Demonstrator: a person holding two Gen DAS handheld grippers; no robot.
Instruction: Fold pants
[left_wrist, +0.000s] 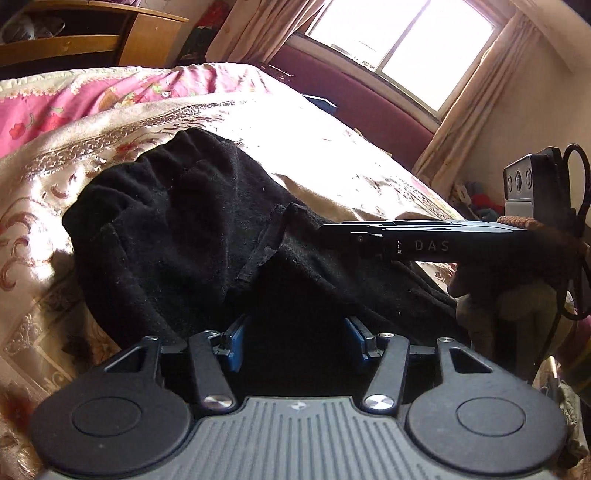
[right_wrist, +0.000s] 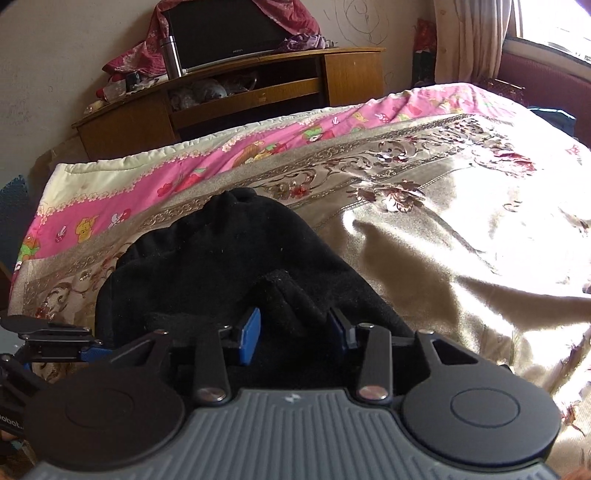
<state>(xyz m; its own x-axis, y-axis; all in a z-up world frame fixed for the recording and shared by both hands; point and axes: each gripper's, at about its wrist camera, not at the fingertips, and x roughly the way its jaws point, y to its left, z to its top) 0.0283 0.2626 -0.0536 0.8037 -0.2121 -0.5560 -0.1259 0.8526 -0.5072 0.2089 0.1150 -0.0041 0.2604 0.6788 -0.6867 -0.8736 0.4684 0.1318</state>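
Two grippers over black pants (left_wrist: 177, 229) on the bedspread (left_wrist: 332, 147), left gripper (left_wrist: 295, 332) spread, right gripper (right_wrist: 295, 328) parted, cloth bunched between both pairs, pads clear.

- We see hard daylight from the curtained window (left_wrist: 402, 40) glaring off the shiny gold floral bedspread (right_wrist: 461, 221).
- We lose detail in the black fleece pants (left_wrist: 177, 229).
- Fisheye edges bend.

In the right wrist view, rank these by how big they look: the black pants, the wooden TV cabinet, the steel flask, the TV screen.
1. black pants, though nearness to the camera inflates them
2. wooden TV cabinet, close behind; I would not separate these two firmly
3. TV screen, partly draped by cloth
4. steel flask
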